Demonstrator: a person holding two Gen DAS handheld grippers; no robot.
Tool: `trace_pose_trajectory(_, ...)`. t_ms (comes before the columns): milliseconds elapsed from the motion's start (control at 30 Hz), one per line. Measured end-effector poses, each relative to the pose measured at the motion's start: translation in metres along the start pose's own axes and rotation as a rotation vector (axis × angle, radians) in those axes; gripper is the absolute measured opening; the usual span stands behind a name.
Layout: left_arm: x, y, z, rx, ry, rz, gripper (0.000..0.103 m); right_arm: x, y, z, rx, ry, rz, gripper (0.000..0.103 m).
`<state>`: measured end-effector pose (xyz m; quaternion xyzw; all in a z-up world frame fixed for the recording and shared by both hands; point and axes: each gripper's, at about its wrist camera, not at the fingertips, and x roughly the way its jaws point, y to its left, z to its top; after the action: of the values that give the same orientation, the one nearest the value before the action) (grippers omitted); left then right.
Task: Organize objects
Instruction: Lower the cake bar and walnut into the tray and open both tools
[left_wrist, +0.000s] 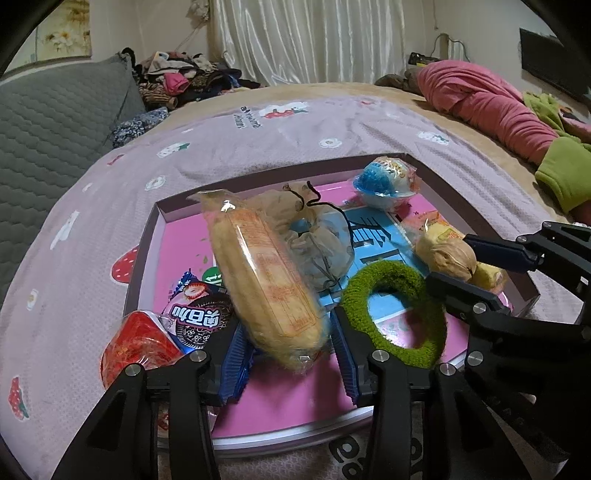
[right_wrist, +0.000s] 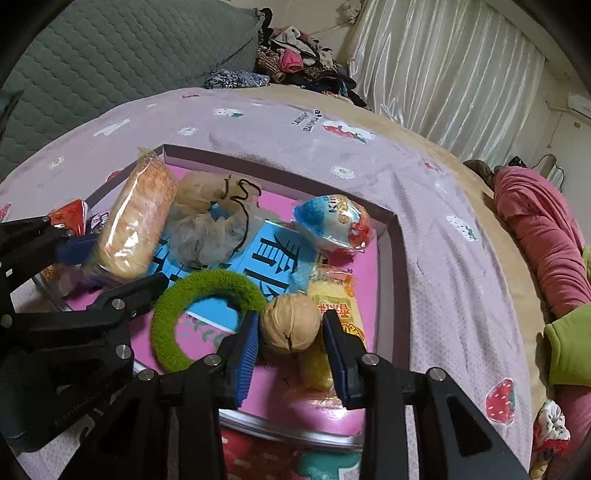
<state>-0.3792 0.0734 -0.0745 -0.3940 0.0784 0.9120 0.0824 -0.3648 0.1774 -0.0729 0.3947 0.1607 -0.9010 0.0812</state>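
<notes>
I have the left gripper (left_wrist: 288, 350) pinching a cake (left_wrist: 266, 280) above the tray (left_wrist: 436, 166), and the right gripper (right_wrist: 288, 343) clamped on a walnut (right_wrist: 290, 325) inside it. Most items sit in the tray already; I judge we're nearly done.

Walnut (right_wrist: 290, 325) btwn right claw (right_wrist: 291, 334) pads.

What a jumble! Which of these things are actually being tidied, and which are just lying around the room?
Part of the job:
- wrapped bread roll, held in the left gripper
- walnut, held in the right gripper
- green ring
- toy egg
- pink tray

Just lying about:
- clothes pile
- grey pillow
- pink blanket
</notes>
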Motion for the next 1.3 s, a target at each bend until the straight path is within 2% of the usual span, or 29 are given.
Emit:
trace_pose_trajectory(100,0.000,-0.002,0.000,0.007,0.001,0.000,0.049,0.000,-0.002,-0.002,-0.002,0.004,-0.008,0.042)
trace_pose_trajectory(300,0.000,-0.004,-0.001,0.009,0.003,-0.001,0.051,0.000,-0.005,-0.002,0.010,0.004,-0.008,0.042)
trace_pose_trajectory(533,-0.001,-0.005,0.000,0.009,-0.002,0.000,0.065,-0.007,-0.015,-0.001,0.056,-0.018,0.014,0.043)
trace_pose_trajectory(667,-0.002,-0.004,0.001,0.006,-0.005,0.008,0.069,-0.013,-0.022,0.000,0.087,-0.043,-0.002,0.050)
trace_pose_trajectory(733,-0.001,-0.004,0.001,0.011,-0.005,0.021,0.076,-0.017,-0.027,0.000,0.118,-0.054,0.013,0.055)
trace_pose_trajectory(833,-0.001,-0.002,0.001,0.006,-0.002,0.020,0.077,-0.022,-0.032,0.000,0.159,-0.081,0.052,0.063)
trace_pose_trajectory(1133,-0.010,0.002,0.003,-0.009,-0.015,0.008,0.079,-0.034,-0.041,-0.003,0.213,-0.118,0.028,0.077)
trace_pose_trajectory(1300,-0.020,0.003,0.006,-0.011,-0.036,0.007,0.080,-0.039,-0.051,-0.003,0.270,-0.141,0.068,0.085)
